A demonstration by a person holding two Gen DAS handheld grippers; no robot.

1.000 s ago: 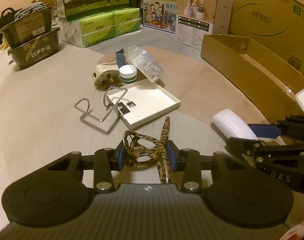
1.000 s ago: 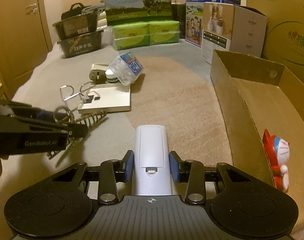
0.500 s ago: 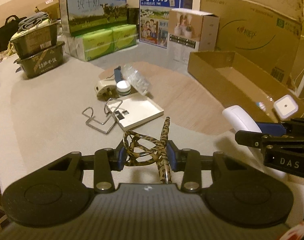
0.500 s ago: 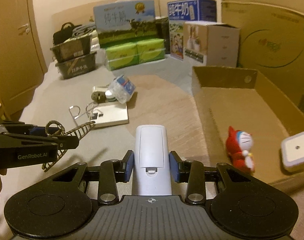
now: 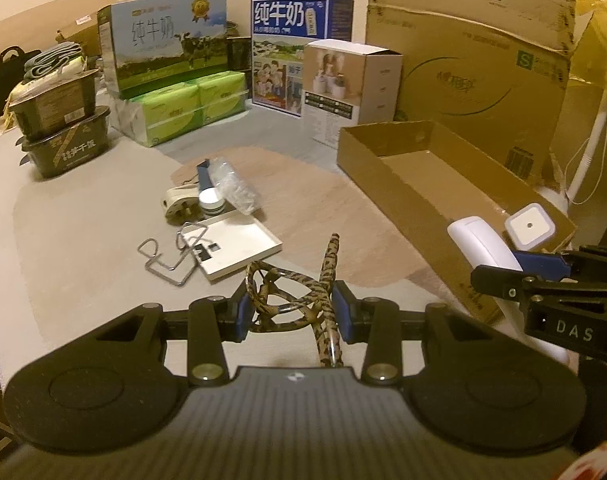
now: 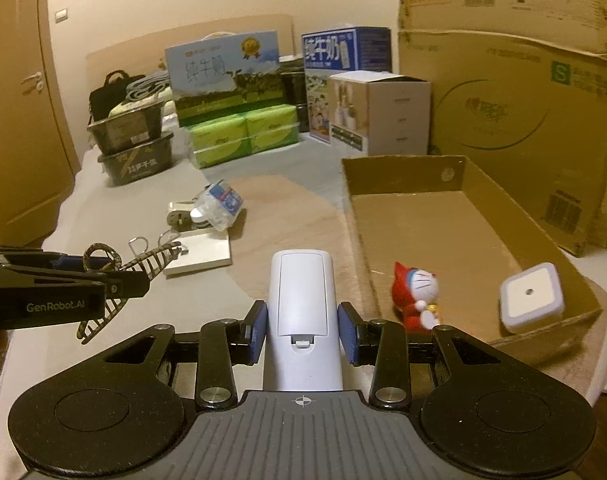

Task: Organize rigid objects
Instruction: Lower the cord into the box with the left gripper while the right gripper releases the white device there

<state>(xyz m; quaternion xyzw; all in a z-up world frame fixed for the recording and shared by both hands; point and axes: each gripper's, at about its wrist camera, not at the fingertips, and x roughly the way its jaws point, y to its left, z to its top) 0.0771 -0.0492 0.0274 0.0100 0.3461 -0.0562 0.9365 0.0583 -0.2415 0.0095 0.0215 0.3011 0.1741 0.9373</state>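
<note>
**A:** Two claws, both loaded. The left claw (image 5: 290,312) is clamped on a leopard-print hair claw clip (image 5: 303,300), blue pads pressing it from either side, one long prong sticking up past the fingers.

**B:** And the right claw (image 6: 302,326)?

**A:** Closed tight on a white remote control (image 6: 302,312), gripped around its lower body with the battery cover facing the camera. The remote's far end points up and away, toward the open cardboard box (image 6: 387,264).

**B:** What is in that box?

**A:** A red and blue cat figurine (image 6: 417,294) against the near left wall, and a white square night light (image 6: 530,297) by the near right corner. The rest of the box floor is bare cardboard.

**B:** Where do the two claws sit relative to each other?

**A:** Side by side, both held above the surface. From the right wrist view the left claw comes in at the left edge with the clip poking out of it; from the left wrist view the right claw is at the right edge, just in front of the box's near end.

**B:** Anything left on the mat?

**A:** Left of the box lies a small cluster: a flat white tray (image 5: 233,246), a bent wire holder (image 5: 171,254) touching its near edge, a small white jar (image 5: 211,202), a cream plug adapter (image 5: 179,206) and a clear plastic container (image 5: 233,186) tilted over behind the jar. Milk cartons and tissue packs stand along the far wall.
</note>
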